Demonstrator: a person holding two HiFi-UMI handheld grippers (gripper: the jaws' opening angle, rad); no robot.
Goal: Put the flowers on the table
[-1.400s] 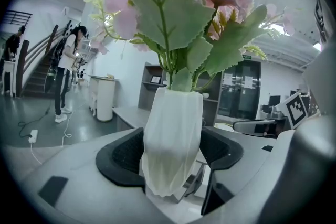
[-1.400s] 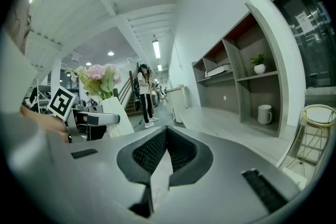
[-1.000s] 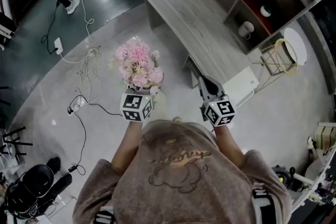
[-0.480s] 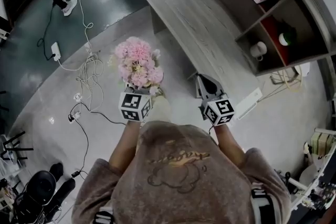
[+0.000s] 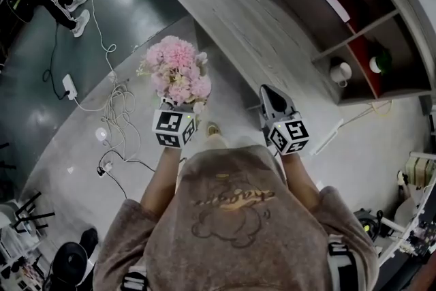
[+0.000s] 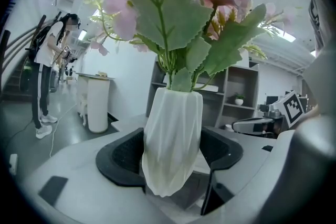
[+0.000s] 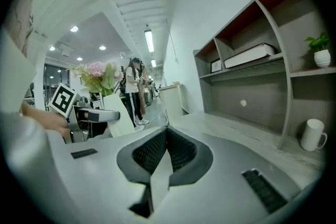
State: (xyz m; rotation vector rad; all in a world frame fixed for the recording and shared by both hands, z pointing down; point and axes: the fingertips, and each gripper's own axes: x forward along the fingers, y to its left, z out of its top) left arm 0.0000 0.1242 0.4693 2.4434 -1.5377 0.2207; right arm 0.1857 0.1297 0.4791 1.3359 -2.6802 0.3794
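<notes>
The left gripper (image 5: 179, 108) is clamped on a white ribbed vase (image 6: 172, 139), its jaws pressing both sides of the upright body. Pink flowers (image 5: 177, 71) with green leaves rise from the vase, held above the floor just left of the grey wood-grain table (image 5: 252, 31), not on it. The right gripper (image 5: 272, 99) is clenched with nothing between its meeting jaws, and it hovers by the table's near end. A shelf unit (image 5: 354, 17) behind the table holds a white mug (image 5: 340, 71). Cables (image 5: 116, 105) trail across the floor on the left.
</notes>
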